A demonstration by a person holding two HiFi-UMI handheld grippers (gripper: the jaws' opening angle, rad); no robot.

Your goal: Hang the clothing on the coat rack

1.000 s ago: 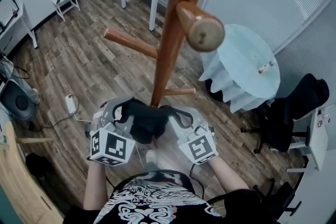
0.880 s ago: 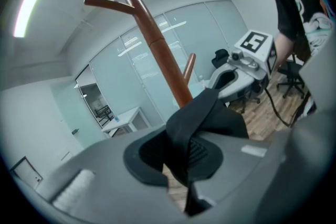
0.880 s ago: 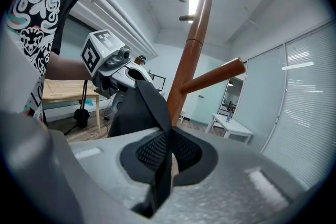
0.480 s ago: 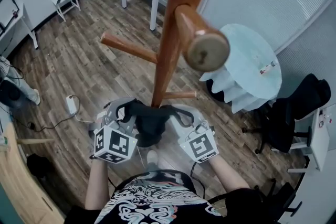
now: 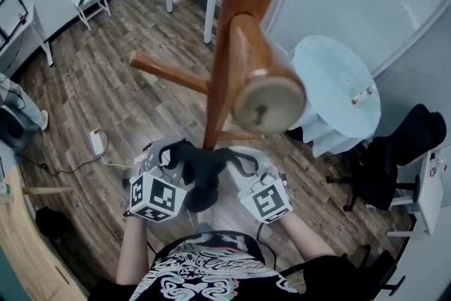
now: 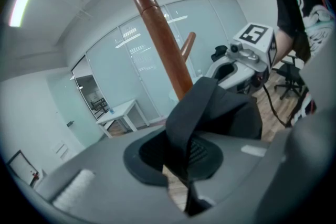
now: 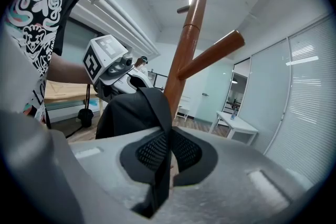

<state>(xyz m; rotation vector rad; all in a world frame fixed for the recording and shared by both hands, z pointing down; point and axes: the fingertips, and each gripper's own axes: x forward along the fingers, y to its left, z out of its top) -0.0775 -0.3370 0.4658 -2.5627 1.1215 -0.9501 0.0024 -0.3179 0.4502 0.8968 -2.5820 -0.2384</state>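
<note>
The left tool (image 5: pixel 171 157) is clenched on a fold of the dark clothing (image 5: pixel 201 169), near the foot of the coat rack (image 5: pixel 227 67). Only the left gripper view shows the cloth pinched between its jaws, with the rack's pole rising just behind. The head view alone shows the garment bunched between both tools, in front of the rack and well below its nearest peg (image 5: pixel 264 91). The right tool (image 5: pixel 243 164) grasps the other edge. Its own view shows a thin fold nipped between the jaws, with the rack just beyond.
</note>
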